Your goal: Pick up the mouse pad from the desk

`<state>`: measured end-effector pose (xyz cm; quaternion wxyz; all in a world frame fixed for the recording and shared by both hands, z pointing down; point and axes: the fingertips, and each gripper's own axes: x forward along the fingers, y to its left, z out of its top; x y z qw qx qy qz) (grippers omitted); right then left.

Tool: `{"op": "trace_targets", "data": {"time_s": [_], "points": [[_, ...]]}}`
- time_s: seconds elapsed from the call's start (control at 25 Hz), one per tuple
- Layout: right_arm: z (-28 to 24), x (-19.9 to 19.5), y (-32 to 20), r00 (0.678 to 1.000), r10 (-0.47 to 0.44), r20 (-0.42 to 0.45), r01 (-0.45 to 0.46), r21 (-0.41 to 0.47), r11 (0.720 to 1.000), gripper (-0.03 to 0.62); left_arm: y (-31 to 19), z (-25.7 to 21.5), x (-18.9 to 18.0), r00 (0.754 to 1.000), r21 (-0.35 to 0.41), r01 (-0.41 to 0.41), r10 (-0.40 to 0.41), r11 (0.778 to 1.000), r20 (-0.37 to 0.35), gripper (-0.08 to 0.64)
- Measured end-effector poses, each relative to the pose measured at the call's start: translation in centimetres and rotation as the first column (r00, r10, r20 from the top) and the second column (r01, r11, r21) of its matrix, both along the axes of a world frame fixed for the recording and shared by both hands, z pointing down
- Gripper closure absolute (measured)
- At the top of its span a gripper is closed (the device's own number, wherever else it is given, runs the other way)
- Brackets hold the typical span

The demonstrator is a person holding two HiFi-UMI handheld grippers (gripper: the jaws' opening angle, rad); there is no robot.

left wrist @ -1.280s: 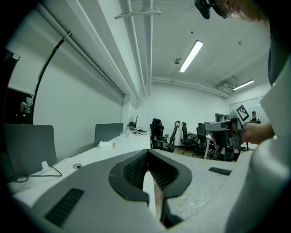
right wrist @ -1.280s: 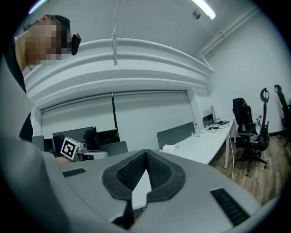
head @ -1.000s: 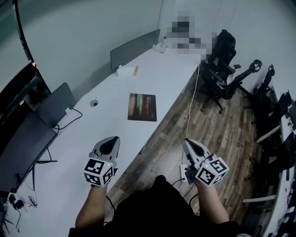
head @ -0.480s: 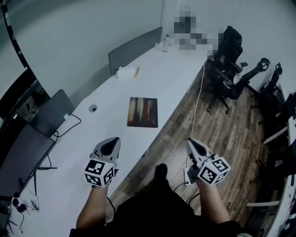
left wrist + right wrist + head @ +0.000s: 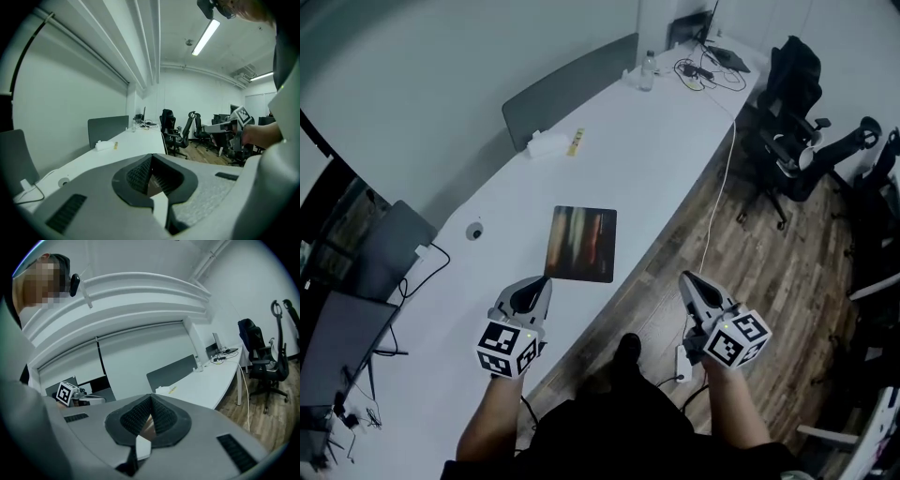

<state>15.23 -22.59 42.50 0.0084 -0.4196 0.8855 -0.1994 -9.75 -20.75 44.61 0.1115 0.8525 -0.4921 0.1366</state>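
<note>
Bare desk [image 5: 666,159] around mouse pad [image 5: 580,244]; white box [image 5: 546,144], puck [image 5: 474,231] well apart; cable [image 5: 718,192] off edge.

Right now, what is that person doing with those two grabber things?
A person stands at the white desk with a hand-held gripper in each hand. The left hand-held gripper and right hand-held gripper are both shut and empty. The mouse pad lies flat on the desk just ahead of the left one, untouched. The right one is out past the desk's edge.

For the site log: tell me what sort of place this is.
Most likely an office: a long white desk with a mouse pad on it, a grey divider along its far edge, and black office chairs on the wood floor.
</note>
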Motion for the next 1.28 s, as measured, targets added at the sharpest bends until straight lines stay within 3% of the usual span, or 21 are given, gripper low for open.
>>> {"op": "trace_targets", "data": {"time_s": [0.28,0.6,1.28], "points": [[1.3,1.4,-7.1,0.998,-0.063,0.014,0.064,-0.022,0.998,0.589,-5.2,0.4,3.0,0.999,-0.041,0.021,-0.019,0.999,0.045,0.554],[2.5,0.9,-9.2,0.992,-0.123,0.002,0.123,-0.044,0.991,0.589,-6.6,1.4,4.0,0.998,-0.065,0.028,-0.024,0.997,0.049,0.554],[0.9,-7.6,-5.2,0.992,-0.097,-0.086,0.094,-0.037,0.995,0.589,-5.0,3.5,-2.5,0.996,-0.066,-0.084,0.083,0.994,-0.017,0.552]]}}
